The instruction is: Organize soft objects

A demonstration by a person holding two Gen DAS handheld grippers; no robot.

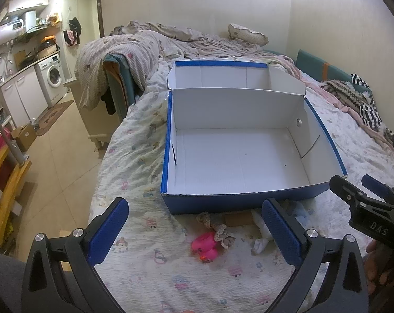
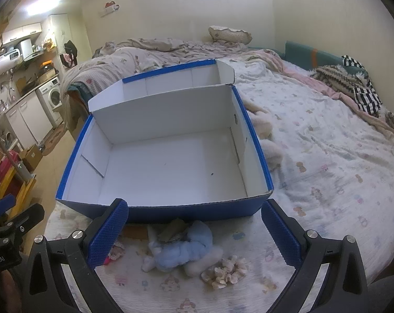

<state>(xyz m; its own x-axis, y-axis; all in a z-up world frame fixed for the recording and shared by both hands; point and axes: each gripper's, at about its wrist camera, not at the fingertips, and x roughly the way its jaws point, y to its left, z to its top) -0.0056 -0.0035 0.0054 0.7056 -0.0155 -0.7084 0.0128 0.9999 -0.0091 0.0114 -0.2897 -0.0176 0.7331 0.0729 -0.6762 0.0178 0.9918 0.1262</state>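
Note:
An open blue box (image 1: 168, 140) with a white inside stands empty on the bed; it also shows in the right wrist view (image 2: 74, 143). In front of it lie a pink soft toy (image 1: 205, 245) with a lace trim, a light blue plush (image 2: 183, 250), a small white sock (image 1: 259, 244) and a cream scrunchie (image 2: 226, 272). My left gripper (image 1: 195, 232) is open above the pink toy. My right gripper (image 2: 194, 232) is open above the blue plush and also shows in the left wrist view (image 1: 353, 185).
Cream fluffy items (image 2: 264, 130) lie right of the box. Crumpled quilts and a pillow (image 1: 246, 34) cover the far bed. Striped clothes (image 2: 363, 94) lie far right. The bed edge drops to the floor (image 1: 64, 161) on the left, with a kitchen beyond.

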